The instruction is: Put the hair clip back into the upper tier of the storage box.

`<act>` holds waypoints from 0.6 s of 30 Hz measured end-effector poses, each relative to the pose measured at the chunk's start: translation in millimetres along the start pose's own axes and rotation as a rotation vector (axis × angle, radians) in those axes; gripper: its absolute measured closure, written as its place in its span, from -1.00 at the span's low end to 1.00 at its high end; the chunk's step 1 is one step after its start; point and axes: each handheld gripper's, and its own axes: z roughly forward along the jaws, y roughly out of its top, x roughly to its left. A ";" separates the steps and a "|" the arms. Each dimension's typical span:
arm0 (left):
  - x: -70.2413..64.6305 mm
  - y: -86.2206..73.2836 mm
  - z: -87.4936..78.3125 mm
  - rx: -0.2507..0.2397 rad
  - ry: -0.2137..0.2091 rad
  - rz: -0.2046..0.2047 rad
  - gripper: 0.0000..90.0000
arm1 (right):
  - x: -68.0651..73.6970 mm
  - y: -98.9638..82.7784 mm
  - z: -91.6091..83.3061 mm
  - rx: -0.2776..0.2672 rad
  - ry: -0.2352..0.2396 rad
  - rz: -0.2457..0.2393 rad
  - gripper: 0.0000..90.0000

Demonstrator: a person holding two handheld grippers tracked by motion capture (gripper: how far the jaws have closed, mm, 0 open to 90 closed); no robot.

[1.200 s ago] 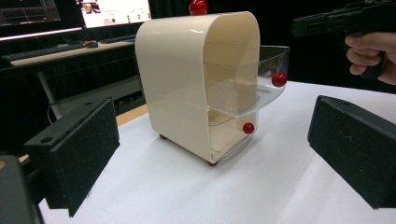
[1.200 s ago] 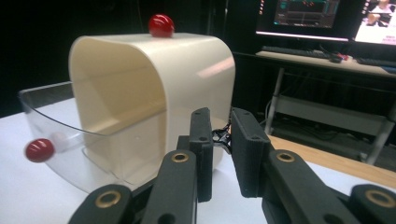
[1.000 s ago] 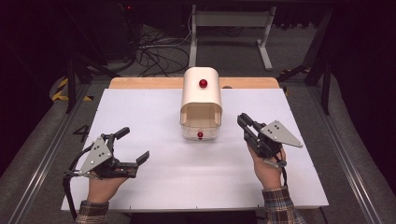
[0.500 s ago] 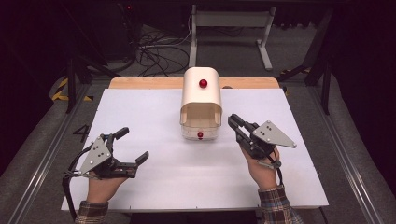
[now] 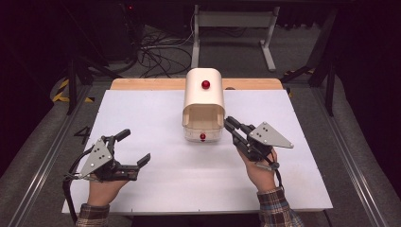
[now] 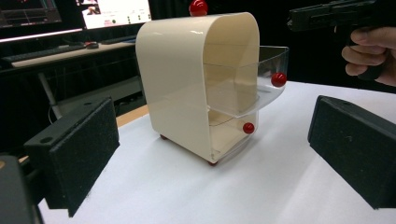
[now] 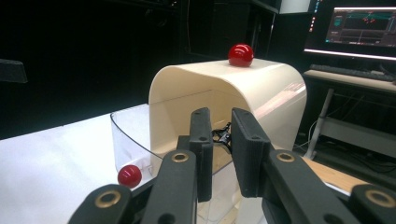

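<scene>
**Cream cabinet at mid-table, your right gripper beside its pulled-out drawer**

The glossy cream arch-shaped plastic cabinet stands upright near the middle of the matte white table top, toward its far edge, where a strip of bare pale wood shows. Its shell is one smooth bent sheet, rounded at the top corners and open at the front. Inside sit two clear plastic drawers with curved fronts: the upper clear drawer is pulled partway out, the lower clear drawer sits nearly flush.

Your right gripper is just beside the cabinet's front right corner, close to the upper drawer's rim. Its jaws stand narrow, with a slim gap and nothing between the pads; from these views you cannot tell whether a jaw touches the drawer. Your left gripper rests low at the near left of the table, well apart from the cabinet, jaws wide and empty, with their rough black foam pads showing.

Count: one cabinet, two drawers, two grippers, and three shiny red ball knobs — the top knob on the roof, the upper drawer's knob, the lower drawer's knob.
</scene>
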 end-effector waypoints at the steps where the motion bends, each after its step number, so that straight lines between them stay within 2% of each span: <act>1: 0.0 0.0 0.0 0.000 0.000 0.000 -0.94 | 0.0 0.0 0.0 0.000 0.000 0.000 0.76; 18: 0.8 -0.9 -1.0 -0.002 -0.005 -0.009 -0.94 | 4.4 -0.6 16.9 0.053 0.026 0.027 0.76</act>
